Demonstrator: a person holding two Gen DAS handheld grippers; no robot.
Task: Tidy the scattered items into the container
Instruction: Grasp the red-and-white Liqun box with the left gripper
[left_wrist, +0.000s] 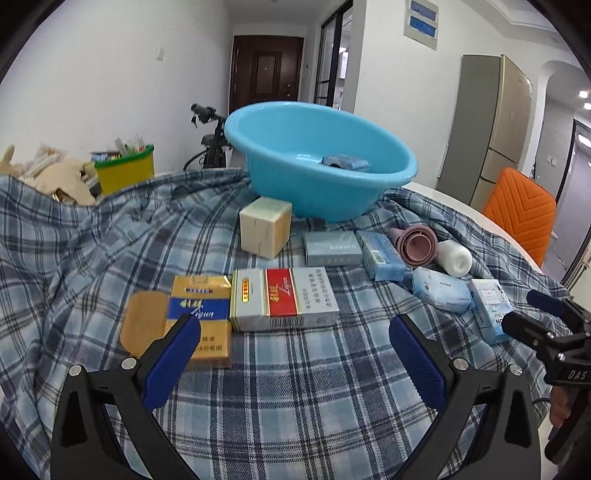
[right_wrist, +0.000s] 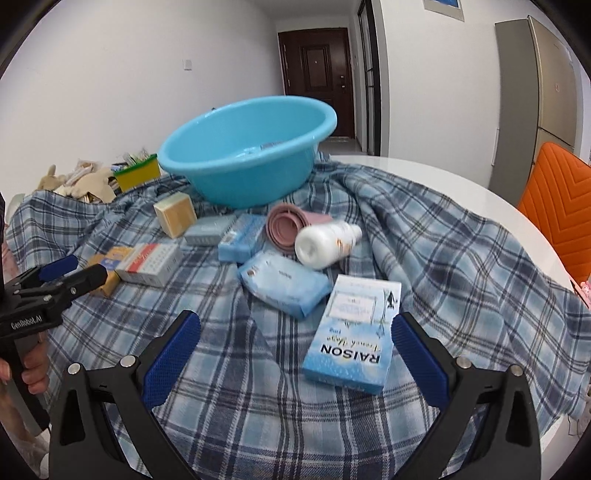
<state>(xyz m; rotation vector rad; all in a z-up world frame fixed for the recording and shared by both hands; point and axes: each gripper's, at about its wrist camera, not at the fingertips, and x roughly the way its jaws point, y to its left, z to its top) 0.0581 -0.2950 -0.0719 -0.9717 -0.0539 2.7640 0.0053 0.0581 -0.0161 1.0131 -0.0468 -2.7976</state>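
Both tools are held wide open and empty: the left gripper (left_wrist: 295, 354) low in its frame before the yellow pack (left_wrist: 199, 317) and red-and-white carton (left_wrist: 282, 299), the right gripper (right_wrist: 295, 354) with one jaw beside the RAISON box (right_wrist: 354, 332). A square approach across the short sides is advised, since the plaid cloth (right_wrist: 443, 258) may snag. Ten loose items are counted. One item lies in the blue basin (left_wrist: 314, 192), upper centre.
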